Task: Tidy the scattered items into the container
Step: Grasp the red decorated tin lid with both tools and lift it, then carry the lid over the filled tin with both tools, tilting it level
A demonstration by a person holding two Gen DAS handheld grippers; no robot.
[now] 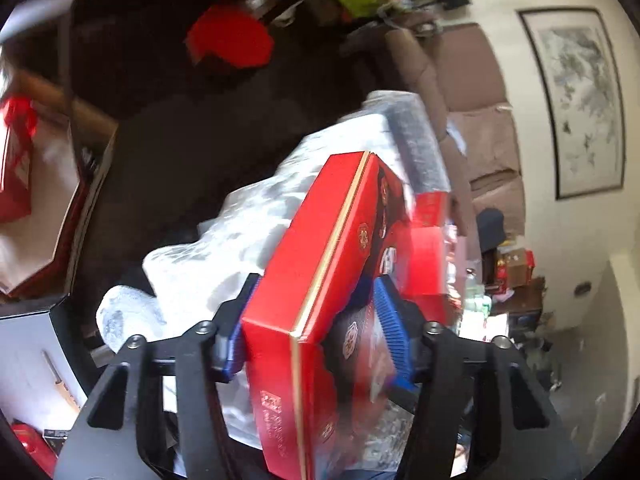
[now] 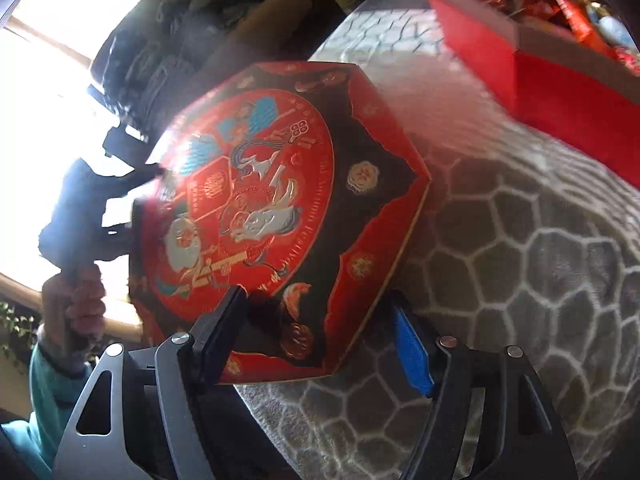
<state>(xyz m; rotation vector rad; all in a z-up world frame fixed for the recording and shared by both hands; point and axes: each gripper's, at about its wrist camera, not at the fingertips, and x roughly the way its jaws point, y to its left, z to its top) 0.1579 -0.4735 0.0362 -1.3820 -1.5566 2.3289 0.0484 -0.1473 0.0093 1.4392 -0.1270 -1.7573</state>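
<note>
Both grippers hold one red octagonal box lid with gold trim. In the left wrist view the lid (image 1: 320, 280) stands on edge between the blue pads, and my left gripper (image 1: 316, 328) is shut on its rim. In the right wrist view the lid's printed red and black top (image 2: 276, 216) faces the camera, tilted in the air, and my right gripper (image 2: 320, 328) is shut on its lower rim. The other gripper and the hand holding it (image 2: 76, 300) show at the lid's far left edge. The open red box (image 2: 560, 92), filled with wrapped sweets, is at the upper right.
A grey rug with a pale honeycomb pattern (image 2: 500, 280) lies under the lid. Crumpled clear plastic wrap (image 1: 224, 240) lies behind the lid on a dark surface. A brown sofa (image 1: 472, 92), a framed picture (image 1: 580, 100) and clutter stand behind. Another red box (image 1: 16, 160) is at the left.
</note>
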